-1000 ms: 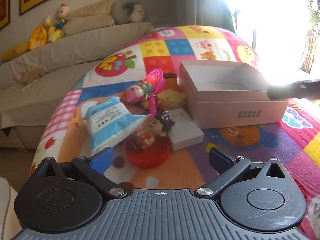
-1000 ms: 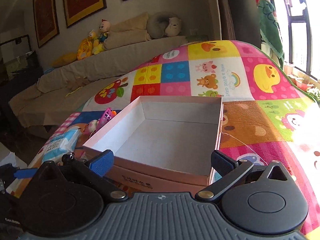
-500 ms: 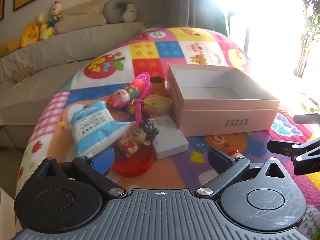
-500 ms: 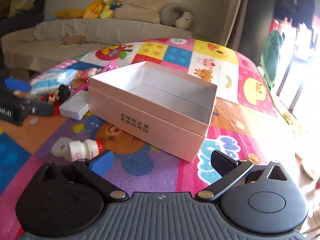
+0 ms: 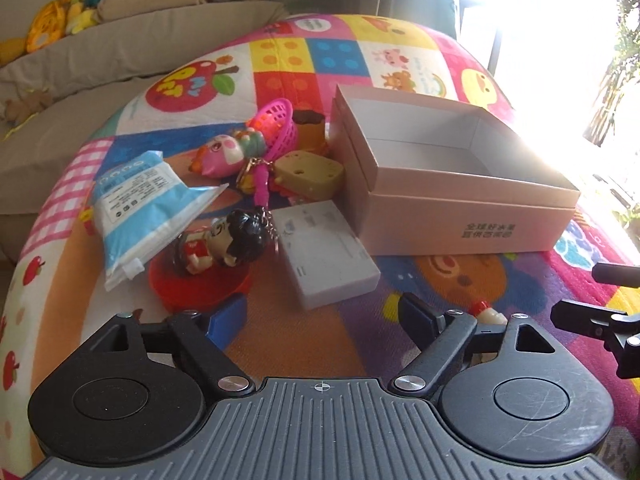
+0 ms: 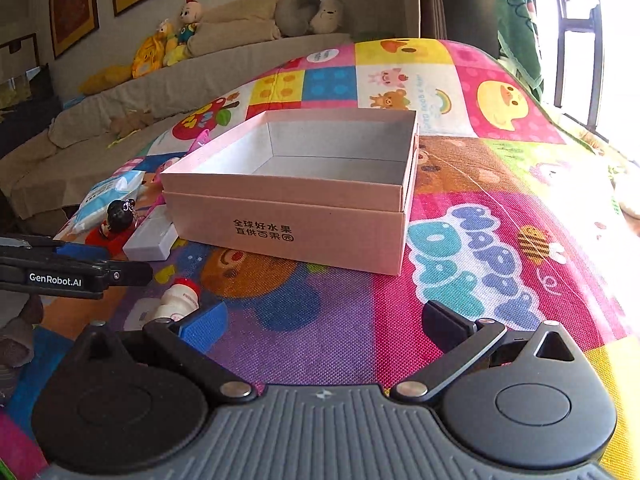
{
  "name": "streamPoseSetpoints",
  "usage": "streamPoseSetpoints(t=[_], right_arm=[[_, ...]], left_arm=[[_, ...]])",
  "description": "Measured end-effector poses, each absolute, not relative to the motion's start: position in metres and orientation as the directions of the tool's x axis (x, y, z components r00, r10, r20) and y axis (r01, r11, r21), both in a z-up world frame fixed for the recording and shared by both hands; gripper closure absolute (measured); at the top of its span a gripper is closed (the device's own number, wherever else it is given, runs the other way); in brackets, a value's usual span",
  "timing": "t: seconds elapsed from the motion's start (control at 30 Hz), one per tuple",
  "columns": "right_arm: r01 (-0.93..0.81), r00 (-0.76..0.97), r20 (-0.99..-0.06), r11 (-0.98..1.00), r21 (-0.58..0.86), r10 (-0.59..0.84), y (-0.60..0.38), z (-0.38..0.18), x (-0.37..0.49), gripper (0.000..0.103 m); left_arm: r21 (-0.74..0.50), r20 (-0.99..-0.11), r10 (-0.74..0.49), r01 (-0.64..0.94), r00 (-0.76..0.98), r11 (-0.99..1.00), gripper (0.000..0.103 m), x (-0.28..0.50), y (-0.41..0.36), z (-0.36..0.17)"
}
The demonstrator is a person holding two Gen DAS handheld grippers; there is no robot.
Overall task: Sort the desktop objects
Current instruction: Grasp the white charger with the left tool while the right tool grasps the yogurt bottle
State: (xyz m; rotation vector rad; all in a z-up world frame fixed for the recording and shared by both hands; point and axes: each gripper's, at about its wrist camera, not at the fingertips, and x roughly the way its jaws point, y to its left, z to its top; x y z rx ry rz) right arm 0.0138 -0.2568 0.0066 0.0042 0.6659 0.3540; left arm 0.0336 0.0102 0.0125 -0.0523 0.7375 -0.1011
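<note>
1. On the patchwork play mat point(image 5: 460, 280), an open pink cardboard box point(image 6: 288, 224) stands with nothing visible inside it in either wrist view. Judged from this, no object is sorted yet.
2. Beside the box's left wall lies the unsorted cluster: a blue-and-white tissue pack point(image 5: 140, 204), a black-haired figurine keychain point(image 5: 224, 242) resting on a red dish point(image 5: 192, 286), a grey-white flat case point(image 5: 328, 252) touching the box, a cheese-shaped toy point(image 5: 312, 174), a pink toy basket point(image 5: 278, 126), a pink character toy point(image 5: 228, 152) and a brown cup-shaped toy point(image 5: 310, 130).
3. A small white bottle with a red cap point(image 6: 180, 300) lies on the mat in front of the box, apart from the cluster, near both grippers.
4. Left gripper point(image 5: 320, 316): the jaws are closing but hold nothing. Only bare mat lies between the fingertips; the blue pad sits just beside the red dish, and the grey-white case lies just ahead.
5. Right gripper point(image 6: 320, 326): the jaws stand spread and empty above the mat, in front of the box's printed wall, with the bottle just left of its blue pad.
6. Remaining work, as judged: every listed object is still to be picked up and placed in the box. The task appears to be at its very start.
</note>
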Motion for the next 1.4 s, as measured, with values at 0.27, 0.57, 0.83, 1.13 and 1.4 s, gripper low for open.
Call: streamPoseSetpoints(t=[0.27,0.57,0.83,1.13,1.4], right_arm=[[-0.307,0.726,-0.61,0.944,0.125,0.317,-0.259,0.005,0.015,0.0],[-0.303,0.725,-0.613,0.945,0.125,0.314,-0.26,0.005,0.015,0.0],[-0.314,0.716,-0.625,0.943,0.111,0.312,-0.256,0.004,0.017,0.0],[-0.31,0.716,-0.625,0.944,0.112,0.309,-0.256,0.004,0.016,0.0],[-0.323,0.736,-0.605,0.943,0.08,0.304,-0.253,0.007,0.01,0.0]], left_arm=[[-0.025,-0.677,-0.034,0.023,0.735,0.999,0.04,0.057,-0.007,0.011],[0.02,-0.679,-0.08,0.128,0.73,0.992,0.049,0.002,0.0,0.014],[0.097,-0.678,-0.071,0.184,0.731,0.978,0.038,-0.058,0.007,0.017],[0.024,-0.659,0.009,0.009,0.752,1.0,0.006,-0.035,0.055,0.036],[0.033,-0.67,-0.007,0.039,0.743,0.999,0.007,-0.01,0.012,0.02]])
